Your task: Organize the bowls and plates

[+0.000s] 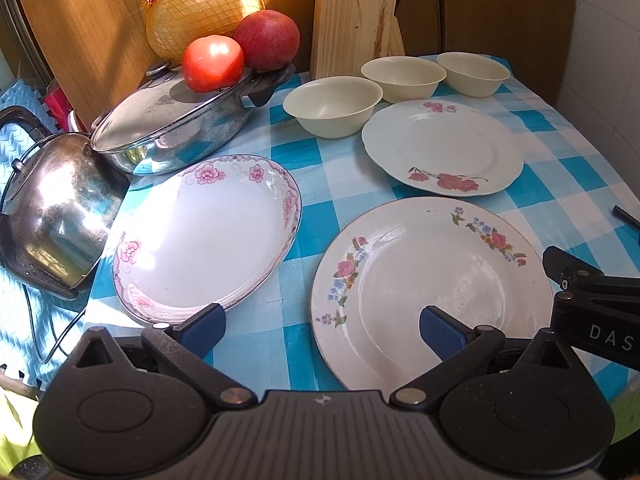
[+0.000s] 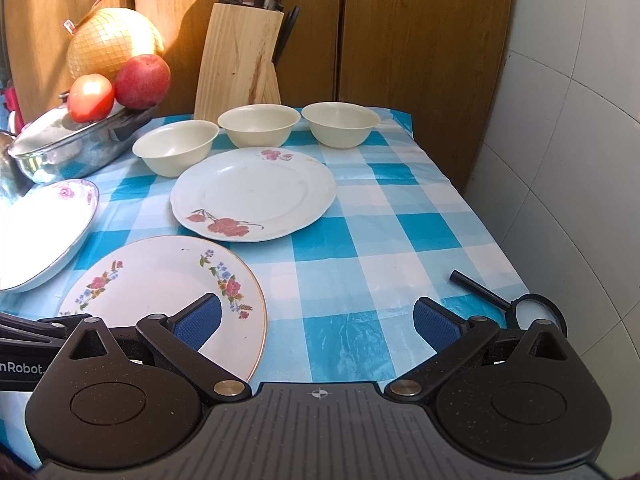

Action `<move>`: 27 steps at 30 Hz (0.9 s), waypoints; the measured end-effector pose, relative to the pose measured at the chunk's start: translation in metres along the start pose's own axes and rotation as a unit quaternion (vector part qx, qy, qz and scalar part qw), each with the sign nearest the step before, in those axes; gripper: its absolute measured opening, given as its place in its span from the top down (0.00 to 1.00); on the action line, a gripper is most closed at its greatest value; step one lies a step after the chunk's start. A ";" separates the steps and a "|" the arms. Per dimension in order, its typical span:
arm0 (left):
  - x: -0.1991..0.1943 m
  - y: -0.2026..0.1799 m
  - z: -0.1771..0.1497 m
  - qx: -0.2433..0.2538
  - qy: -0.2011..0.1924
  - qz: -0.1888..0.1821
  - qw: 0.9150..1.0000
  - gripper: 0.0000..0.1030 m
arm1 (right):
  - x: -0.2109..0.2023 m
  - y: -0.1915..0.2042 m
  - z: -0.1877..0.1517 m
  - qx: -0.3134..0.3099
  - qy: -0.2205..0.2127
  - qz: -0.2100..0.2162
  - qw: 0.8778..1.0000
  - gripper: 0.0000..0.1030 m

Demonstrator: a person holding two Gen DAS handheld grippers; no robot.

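Note:
Three cream bowls stand in a row at the back of the checked table: left bowl, middle bowl, right bowl. A red-flowered plate lies in front of them. Nearer lies a gold-rimmed plate with mixed flowers, and left of it a deep oval dish with pink flowers. My left gripper hovers open over the gap between the dish and the near plate. My right gripper is open above the cloth, right of the near plate.
A steel pan with lid carries a tomato, an apple and a netted pomelo. A kettle stands at far left, a knife block at the back. A black-handled magnifier lies near the table's right edge.

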State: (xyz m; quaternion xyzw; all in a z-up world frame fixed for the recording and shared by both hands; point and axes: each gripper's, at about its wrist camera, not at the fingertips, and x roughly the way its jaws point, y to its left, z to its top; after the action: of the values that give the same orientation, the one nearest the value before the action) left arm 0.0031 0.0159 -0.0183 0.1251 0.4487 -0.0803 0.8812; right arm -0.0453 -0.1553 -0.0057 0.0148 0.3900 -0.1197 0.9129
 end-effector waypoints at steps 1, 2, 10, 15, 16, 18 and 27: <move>0.000 0.000 0.000 0.000 0.001 0.000 1.000 0.04 | 0.000 0.000 0.000 0.000 0.001 0.000 1.000 0.00; 0.001 0.000 0.000 0.001 0.001 0.000 1.000 0.04 | 0.000 0.000 0.000 0.000 0.001 0.000 1.000 0.00; 0.004 0.000 -0.002 0.002 0.010 -0.007 1.000 0.04 | 0.003 0.001 0.001 0.000 0.004 0.003 1.000 0.00; 0.007 0.001 -0.004 -0.001 0.022 -0.018 1.000 0.04 | 0.006 0.003 0.000 -0.004 0.006 0.002 1.000 0.00; 0.007 0.001 -0.005 0.000 0.025 -0.021 0.999 0.04 | 0.006 0.004 0.000 -0.006 0.007 0.003 1.000 0.00; 0.009 0.001 -0.007 -0.002 0.034 -0.031 0.999 0.04 | 0.009 0.005 0.001 -0.006 0.011 0.006 1.000 0.00; 0.025 0.003 -0.015 -0.005 0.062 -0.047 0.997 0.06 | 0.026 0.010 -0.001 -0.017 0.035 0.021 0.999 0.07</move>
State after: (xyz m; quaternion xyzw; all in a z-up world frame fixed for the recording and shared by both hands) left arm 0.0071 0.0224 -0.0467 0.1038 0.5083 -0.1116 0.8476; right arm -0.0260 -0.1508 -0.0258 0.0118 0.4230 -0.0932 0.9012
